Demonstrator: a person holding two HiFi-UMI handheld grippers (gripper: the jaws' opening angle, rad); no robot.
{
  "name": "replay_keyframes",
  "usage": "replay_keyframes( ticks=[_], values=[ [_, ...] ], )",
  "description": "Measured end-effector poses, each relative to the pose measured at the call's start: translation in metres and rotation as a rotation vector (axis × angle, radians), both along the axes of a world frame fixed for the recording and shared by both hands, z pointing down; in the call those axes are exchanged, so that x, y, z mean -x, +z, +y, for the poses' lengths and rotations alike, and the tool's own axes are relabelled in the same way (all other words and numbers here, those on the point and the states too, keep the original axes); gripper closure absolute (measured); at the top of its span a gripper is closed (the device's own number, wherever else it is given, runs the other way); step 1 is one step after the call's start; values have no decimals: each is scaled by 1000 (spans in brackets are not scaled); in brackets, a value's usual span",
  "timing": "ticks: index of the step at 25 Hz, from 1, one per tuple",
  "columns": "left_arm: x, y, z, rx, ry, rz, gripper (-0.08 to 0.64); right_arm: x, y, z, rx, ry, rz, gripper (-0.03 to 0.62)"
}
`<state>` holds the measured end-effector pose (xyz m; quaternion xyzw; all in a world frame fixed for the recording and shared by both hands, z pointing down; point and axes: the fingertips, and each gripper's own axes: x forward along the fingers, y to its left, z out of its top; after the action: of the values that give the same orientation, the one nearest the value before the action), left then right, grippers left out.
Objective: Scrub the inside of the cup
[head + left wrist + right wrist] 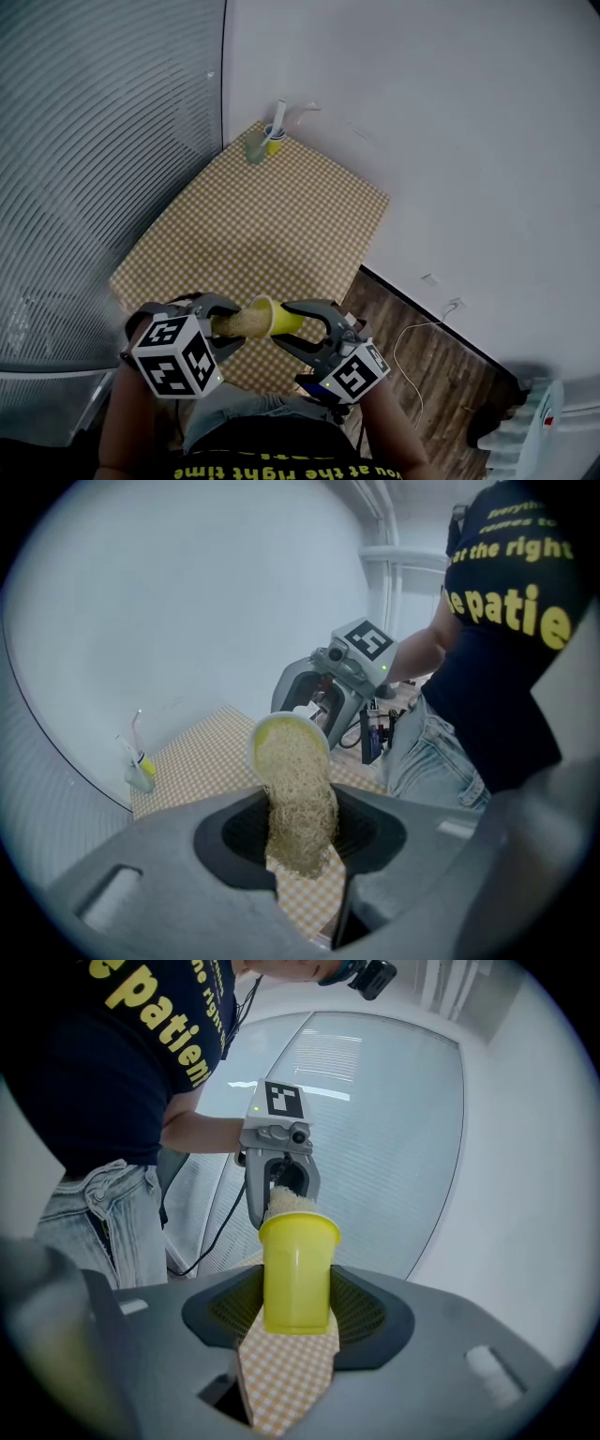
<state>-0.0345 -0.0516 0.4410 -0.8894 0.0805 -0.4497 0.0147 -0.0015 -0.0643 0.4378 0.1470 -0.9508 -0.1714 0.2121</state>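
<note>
Left gripper [302, 841] is clenched on a tan fibrous scrubber [298, 789], its two jaws pressing the roll from either side. We see the scrubber's far end pushed into the mouth of the yellow cup [298, 1269]. Our right gripper [298, 1321] is clamped around the cup's lower body, close to its base.

The cup lies on its side in the air between the two grippers. Its long axis runs left to right, in line with the scrubber. The mouth points left toward the left gripper and the base points right.

Both sit over the near edge of the surface [281, 216], which is covered in a yellow checked cloth. At its far corner stand a pale green tumbler [254, 147] and a small yellow container [275, 143] with white handles sticking up. A ribbed panel [94, 141] runs along the left, a white wall [422, 112] stands behind, and the wooden floor [427, 370] at the right carries a white cable [410, 349].
</note>
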Motion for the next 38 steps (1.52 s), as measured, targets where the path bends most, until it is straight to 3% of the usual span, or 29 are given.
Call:
replay_keyframes(
  ticks=[10, 14, 22, 27, 32, 38],
  values=[
    [3, -7, -7, -8, -39, 25, 414, -10, -3, -10, 29, 50, -46, 362],
    [5, -9, -12, -10, -70, 53, 413, -17, 2, -14, 52, 73, -25, 362],
    [7, -15, -17, -19, -115, 107, 413, -25, -6, -19, 66, 113, -84, 362],
    [6, -15, -21, -23, -132, 145, 413, -23, -37, -29, 102, 170, -370, 362],
    [4, -18, -26, -39, -155, 194, 411, -34, -47, -35, 125, 194, -429, 362],
    [2, -35, -40, -77, -226, 333, 411, -42, -55, -42, 139, 217, -473, 362]
  ],
)
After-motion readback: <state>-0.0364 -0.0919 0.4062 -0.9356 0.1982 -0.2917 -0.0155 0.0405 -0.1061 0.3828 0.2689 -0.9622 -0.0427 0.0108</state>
